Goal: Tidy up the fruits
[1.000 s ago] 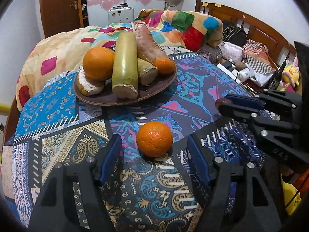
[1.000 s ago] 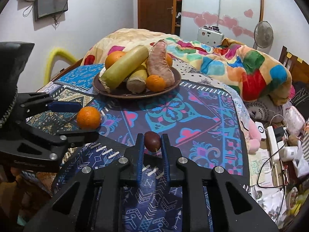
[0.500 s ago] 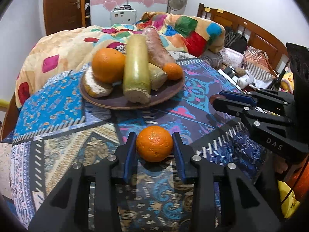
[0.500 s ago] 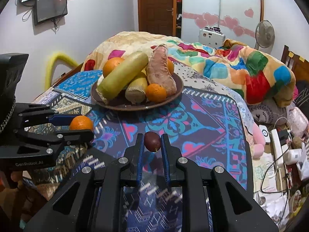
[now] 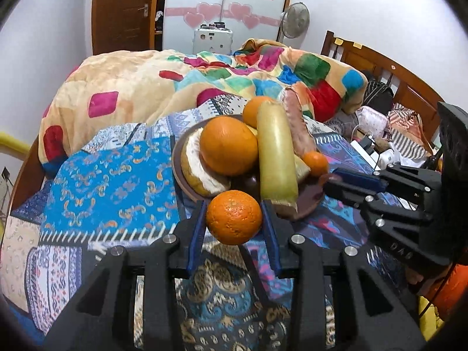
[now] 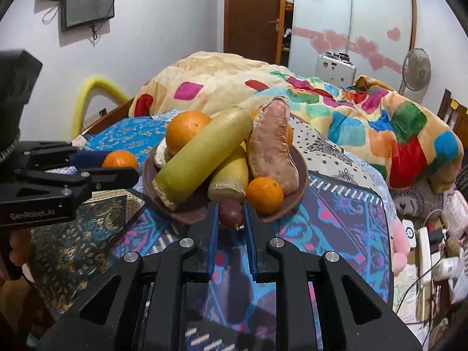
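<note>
Bedspread bears brown plate piled with oranges.

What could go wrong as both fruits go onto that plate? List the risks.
1. The brown plate is already heaped: adding the orange held by the left tool could nudge the long green piece, which leans over the rim.
2. The small dark fruit in the right tool is round; it might roll off the rim.
3. Both tools converge on the same near edge and could collide.
</note>
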`<state>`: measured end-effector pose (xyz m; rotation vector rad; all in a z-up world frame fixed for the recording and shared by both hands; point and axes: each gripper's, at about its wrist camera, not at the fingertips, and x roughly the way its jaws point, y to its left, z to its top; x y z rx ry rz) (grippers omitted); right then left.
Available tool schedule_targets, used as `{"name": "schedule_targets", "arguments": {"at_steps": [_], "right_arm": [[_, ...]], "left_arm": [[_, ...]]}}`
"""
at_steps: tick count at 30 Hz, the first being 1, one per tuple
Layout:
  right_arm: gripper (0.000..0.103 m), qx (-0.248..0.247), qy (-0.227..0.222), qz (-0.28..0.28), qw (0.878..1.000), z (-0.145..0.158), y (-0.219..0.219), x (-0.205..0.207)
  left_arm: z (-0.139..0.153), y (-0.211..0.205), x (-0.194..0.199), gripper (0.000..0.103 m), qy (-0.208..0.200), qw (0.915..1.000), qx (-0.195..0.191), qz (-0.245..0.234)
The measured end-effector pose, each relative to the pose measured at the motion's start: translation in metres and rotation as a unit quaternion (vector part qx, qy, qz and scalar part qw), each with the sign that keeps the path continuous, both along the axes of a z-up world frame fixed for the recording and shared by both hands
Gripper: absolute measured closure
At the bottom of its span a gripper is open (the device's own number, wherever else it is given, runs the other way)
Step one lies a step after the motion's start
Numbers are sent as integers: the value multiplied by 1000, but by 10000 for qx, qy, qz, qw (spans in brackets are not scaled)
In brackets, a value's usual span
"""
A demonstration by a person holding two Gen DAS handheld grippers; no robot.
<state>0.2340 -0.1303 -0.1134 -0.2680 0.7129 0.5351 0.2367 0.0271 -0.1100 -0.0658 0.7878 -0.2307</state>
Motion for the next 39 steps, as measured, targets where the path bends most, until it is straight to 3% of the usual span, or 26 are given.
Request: {"name": "schedule_targets", "arguments": {"at_steps": [15, 19, 25, 32, 39], "right_arm": [[87, -197, 106, 168, 9996, -7, 15, 11], [73, -167, 119, 138, 9997, -6, 14, 12], [72, -166, -86, 32, 9998, 3, 10, 2], [72, 167, -622, -129, 9978, 52, -10, -35], [72, 728, -1551, -345, 9846, 124, -35, -98]], "left_arm": [[-11, -5, 24, 66, 58, 9999, 129, -37], [-13, -6, 25, 58, 125, 9998, 131, -22], [-2, 2, 16, 57, -5, 9999, 38, 102], [53, 6, -34, 57, -753, 9968, 10, 252], [129, 0, -112, 55, -1871, 9813, -14, 451]]}}
